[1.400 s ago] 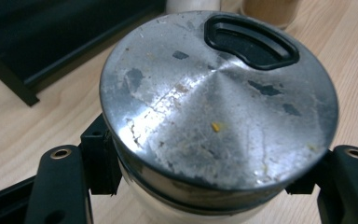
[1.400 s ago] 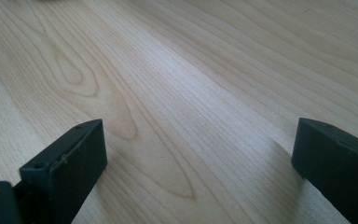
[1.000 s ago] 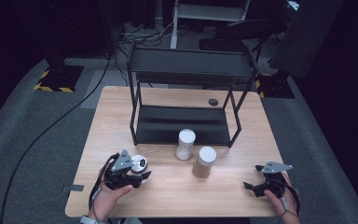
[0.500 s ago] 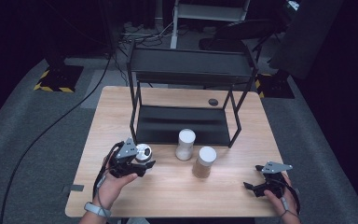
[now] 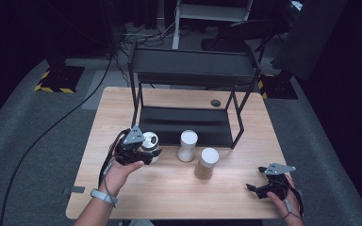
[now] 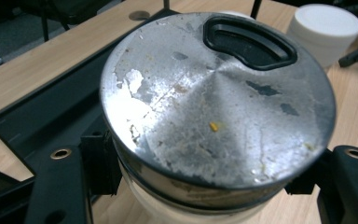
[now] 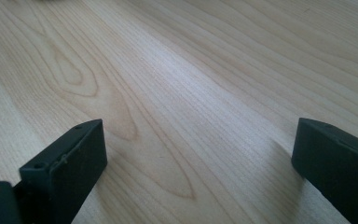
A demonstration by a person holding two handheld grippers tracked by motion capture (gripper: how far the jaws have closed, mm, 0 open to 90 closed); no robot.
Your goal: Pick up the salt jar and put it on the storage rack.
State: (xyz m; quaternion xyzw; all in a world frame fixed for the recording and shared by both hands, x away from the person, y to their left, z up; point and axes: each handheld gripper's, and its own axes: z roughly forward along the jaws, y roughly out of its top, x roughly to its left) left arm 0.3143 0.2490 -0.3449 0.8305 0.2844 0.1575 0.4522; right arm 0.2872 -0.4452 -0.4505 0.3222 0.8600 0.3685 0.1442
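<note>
Clamping one metal-lidded jar (image 6: 214, 116), left gripper (image 5: 139, 149); right gripper (image 7: 200, 172) fingers apart (two white-lidded jars (image 5: 187, 146) nearby).

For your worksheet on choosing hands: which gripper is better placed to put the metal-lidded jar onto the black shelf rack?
Left. The left gripper is shut on the metal-lidded jar, right before the black shelf rack. The right gripper sits open at the table's near right corner.
</note>
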